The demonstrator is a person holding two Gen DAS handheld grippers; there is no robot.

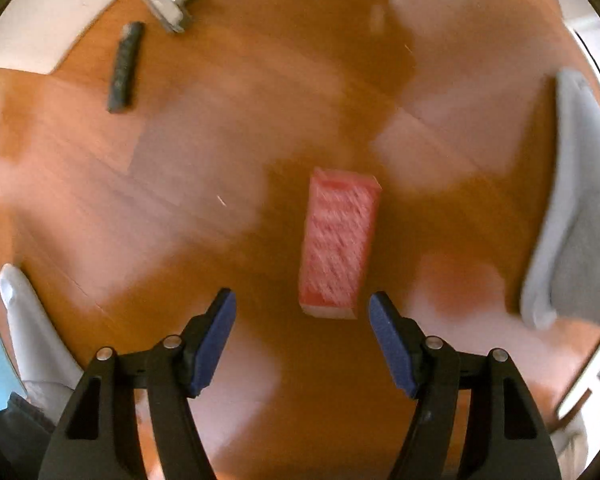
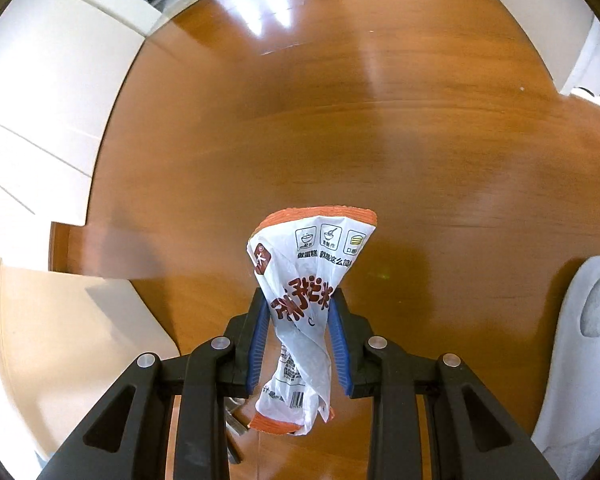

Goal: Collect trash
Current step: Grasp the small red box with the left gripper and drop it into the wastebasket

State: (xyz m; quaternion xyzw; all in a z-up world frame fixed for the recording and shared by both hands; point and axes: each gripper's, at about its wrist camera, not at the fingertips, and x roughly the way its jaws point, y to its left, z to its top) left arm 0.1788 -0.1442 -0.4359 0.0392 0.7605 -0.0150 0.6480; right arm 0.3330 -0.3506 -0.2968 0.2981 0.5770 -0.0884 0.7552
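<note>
- Red box [image 1: 338,240] lies on the wood floor [image 1: 228,152], just ahead of the left gripper [image 1: 302,308]; jaws spread, nothing between them.
- Right gripper [image 2: 298,308] pinches a crumpled white wrapper [image 2: 304,280] above the floor.
- Grey slipper [image 1: 572,200] at right; dark remote [image 1: 125,68] far left.

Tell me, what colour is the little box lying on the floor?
The box is pinkish red with a paler pattern, blurred. The left wrist view shows it best.
</note>
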